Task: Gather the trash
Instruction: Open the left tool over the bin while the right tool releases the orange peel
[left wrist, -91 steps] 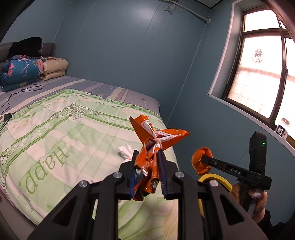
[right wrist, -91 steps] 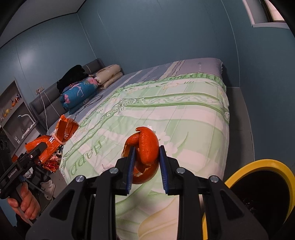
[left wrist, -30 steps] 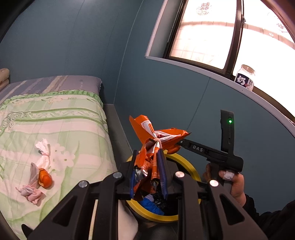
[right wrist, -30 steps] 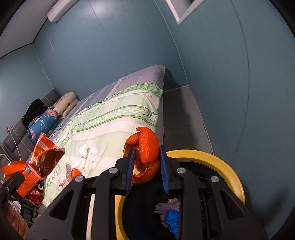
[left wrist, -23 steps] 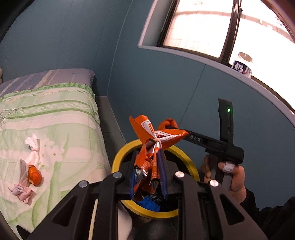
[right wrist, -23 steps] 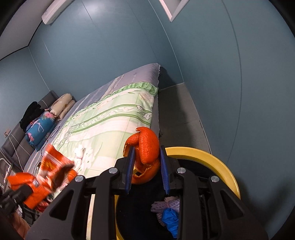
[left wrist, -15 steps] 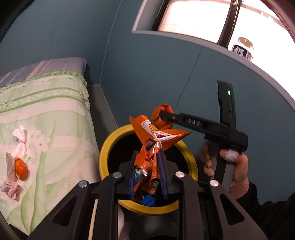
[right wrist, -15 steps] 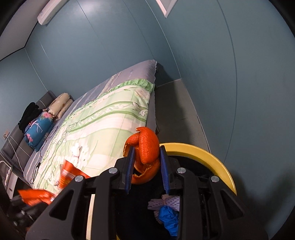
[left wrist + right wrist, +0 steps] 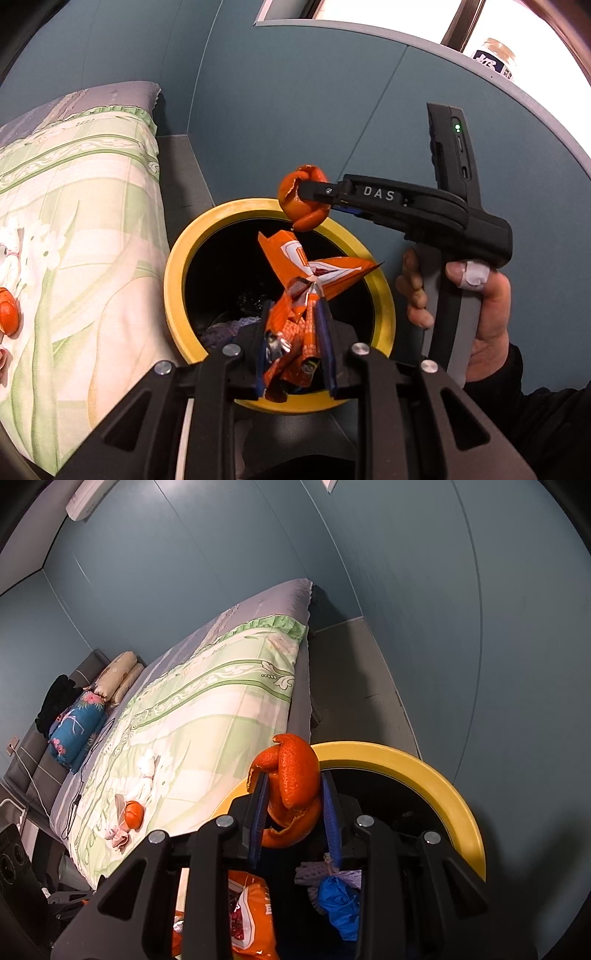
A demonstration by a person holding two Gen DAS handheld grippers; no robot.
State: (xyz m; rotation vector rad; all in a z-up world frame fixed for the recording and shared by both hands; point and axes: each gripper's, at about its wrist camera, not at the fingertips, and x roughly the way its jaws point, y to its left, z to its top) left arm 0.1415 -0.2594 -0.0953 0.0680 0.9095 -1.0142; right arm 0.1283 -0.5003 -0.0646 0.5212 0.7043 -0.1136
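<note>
Bin (image 9: 173, 280) interior mostly dark; contents partly hidden.
Left gripper (image 9: 293, 349) clamps orange wrapper (image 9: 314, 269) over bin; right gripper (image 9: 293, 812), jaws just eased, holds orange peel (image 9: 293, 775) at 12 o'clock; both lower than before.

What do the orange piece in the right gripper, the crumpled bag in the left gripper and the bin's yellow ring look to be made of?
Orange piece: citrus peel, by its pitted matte skin and curled, torn edges.
Crumpled bag: thin printed plastic film, probably foil-lined; sharp creases, silvery glints inside.
Yellow ring: likely moulded plastic, smooth with a soft sheen; painted metal cannot be ruled out.
</note>
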